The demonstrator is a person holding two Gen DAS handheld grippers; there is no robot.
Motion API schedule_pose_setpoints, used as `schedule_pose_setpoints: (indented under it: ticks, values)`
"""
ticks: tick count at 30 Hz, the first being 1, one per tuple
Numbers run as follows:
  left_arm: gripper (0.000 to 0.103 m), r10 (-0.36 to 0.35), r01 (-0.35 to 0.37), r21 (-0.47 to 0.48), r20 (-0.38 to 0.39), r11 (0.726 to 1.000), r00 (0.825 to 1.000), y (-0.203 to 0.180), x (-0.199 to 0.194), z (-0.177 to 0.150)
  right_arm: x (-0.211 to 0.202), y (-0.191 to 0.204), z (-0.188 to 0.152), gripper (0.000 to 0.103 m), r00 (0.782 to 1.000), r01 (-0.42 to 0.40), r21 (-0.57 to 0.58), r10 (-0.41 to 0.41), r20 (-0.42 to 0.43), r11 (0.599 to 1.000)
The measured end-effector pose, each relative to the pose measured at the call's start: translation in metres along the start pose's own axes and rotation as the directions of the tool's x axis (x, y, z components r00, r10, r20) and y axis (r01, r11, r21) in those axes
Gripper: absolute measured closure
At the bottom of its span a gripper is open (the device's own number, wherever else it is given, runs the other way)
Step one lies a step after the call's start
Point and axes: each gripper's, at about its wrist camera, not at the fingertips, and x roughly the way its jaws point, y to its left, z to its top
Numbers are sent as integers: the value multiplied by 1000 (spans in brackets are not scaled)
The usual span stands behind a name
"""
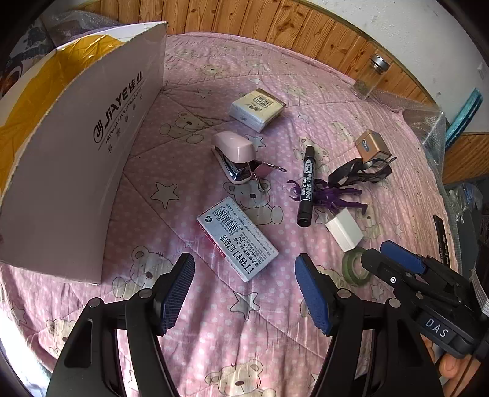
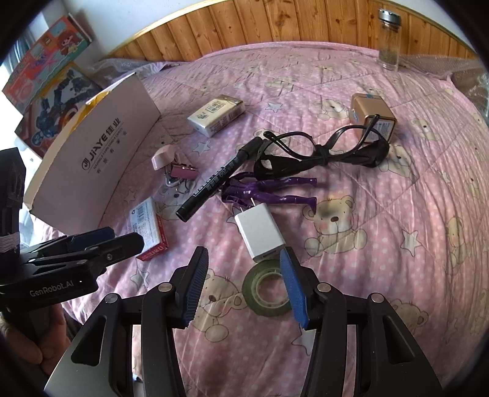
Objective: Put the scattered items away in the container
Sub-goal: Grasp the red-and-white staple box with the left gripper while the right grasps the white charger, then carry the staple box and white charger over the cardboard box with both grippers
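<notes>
While both tongs [image 1: 244, 287] [image 2: 244, 281] gape released, a pink bear-print quilt [image 1: 214, 320] meets wood-panelled wall [image 1: 305, 27].

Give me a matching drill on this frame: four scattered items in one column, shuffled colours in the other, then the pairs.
Items:
1. stapler
2. toy figure
3. tape roll
4. marker pen

Colours:
A. black
B. green
C. pink
D. purple

Pairs: 1-C, 2-D, 3-B, 4-A
</notes>
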Motion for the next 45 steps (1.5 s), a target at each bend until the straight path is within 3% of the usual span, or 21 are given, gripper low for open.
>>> schedule_pose_setpoints:
  ticks: [8,20,21,24,28,35,45]
  values:
    - [34,47,-47,-20,-33,999,998,4,39,8,28,-14,8,50,999,-4,-10,4,-33,1000]
    - [32,89,-91,86,37,992,995,-5,47,10,38,-16,12,53,1000,-7,-31,7,-18,999]
    - [37,96,-99,95,41,991,995,-6,48,10,38,-16,13,61,1000,-6,-29,6,-19,1000]
    - [58,114,-120,115,51,986,992,-7,46,10,37,-16,12,66,1000,-17,-21,16,-23,1000]
    - [83,80,-84,86,50,993,995,4,40,12,32,-19,11,70,999,-40,16,40,-24,999]
    - [87,-26,28,-40,49,999,998,32,24,9,21,-18,9,70,999,-51,43,50,8,998]
    - [87,-9,11,-19,103,1000,995,27,1,15,-1,-10,6,71,996,-73,29,72,45,997]
